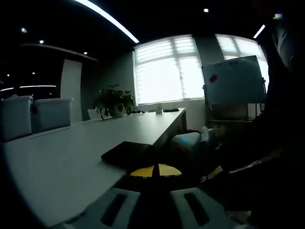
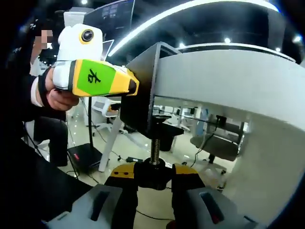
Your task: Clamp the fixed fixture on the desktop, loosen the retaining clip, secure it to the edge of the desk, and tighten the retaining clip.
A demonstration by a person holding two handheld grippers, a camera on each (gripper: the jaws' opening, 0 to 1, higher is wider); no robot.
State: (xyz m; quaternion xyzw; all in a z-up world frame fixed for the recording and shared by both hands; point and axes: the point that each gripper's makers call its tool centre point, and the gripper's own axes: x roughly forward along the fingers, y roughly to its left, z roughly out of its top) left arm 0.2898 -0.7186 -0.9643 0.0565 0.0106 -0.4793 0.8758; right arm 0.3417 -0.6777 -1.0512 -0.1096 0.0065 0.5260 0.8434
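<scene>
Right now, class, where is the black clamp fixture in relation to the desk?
In the right gripper view, the black clamp fixture hooks over the desk edge at centre, its screw hanging underneath into the right gripper.

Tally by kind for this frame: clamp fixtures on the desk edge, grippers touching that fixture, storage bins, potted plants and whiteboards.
Clamp fixtures: 1
Grippers on it: 2, the left gripper at its upper part and the right gripper at its screw knob
Storage bins: 2
Potted plants: 1
Whiteboards: 1
Total: 7
</scene>
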